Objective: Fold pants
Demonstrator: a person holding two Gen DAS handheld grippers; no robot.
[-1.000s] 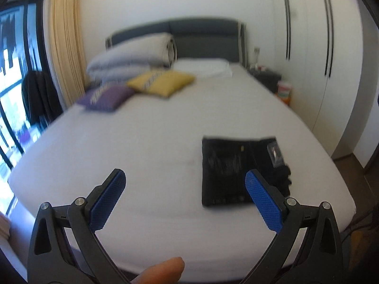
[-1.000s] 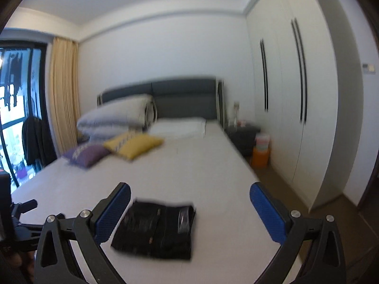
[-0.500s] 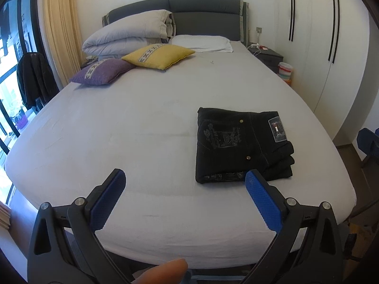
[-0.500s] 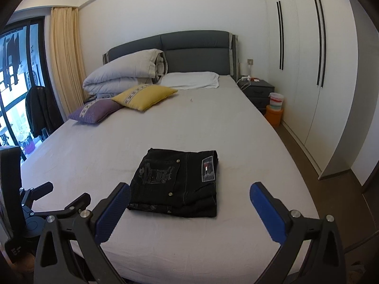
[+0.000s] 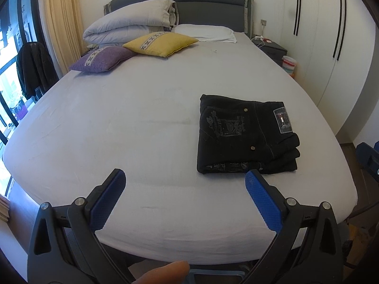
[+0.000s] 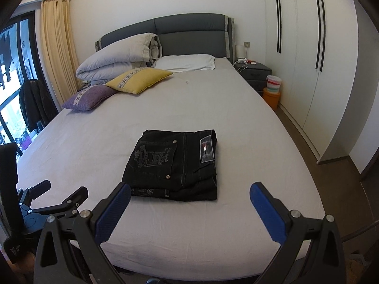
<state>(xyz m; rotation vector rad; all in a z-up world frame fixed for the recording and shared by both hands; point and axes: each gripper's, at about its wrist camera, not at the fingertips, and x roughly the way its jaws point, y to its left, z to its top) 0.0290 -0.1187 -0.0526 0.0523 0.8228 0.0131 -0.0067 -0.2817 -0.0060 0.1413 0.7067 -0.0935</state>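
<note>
Lying square near the foot of the bed [image 6: 236, 123], the black pants [image 6: 174, 165] sat at the centre of the right wrist view as a compact stack of layers, back pocket and label uppermost — to my eye the folding was done. In the left wrist view they [image 5: 244, 139] sat right of centre. Both tools hung back over the bed's near edge, well apart from the cloth, which I took as the reason nothing was being held. The left gripper [image 5: 182, 182] had its blue pads spread wide and empty; so did the right gripper [image 6: 189, 195], its jaws framing the bundle without touching it. Up in the left of both frames, the yellow cushion [image 6: 139, 79] and purple cushion [image 6: 91, 97] lay by the headboard — clear of the working space.
</note>
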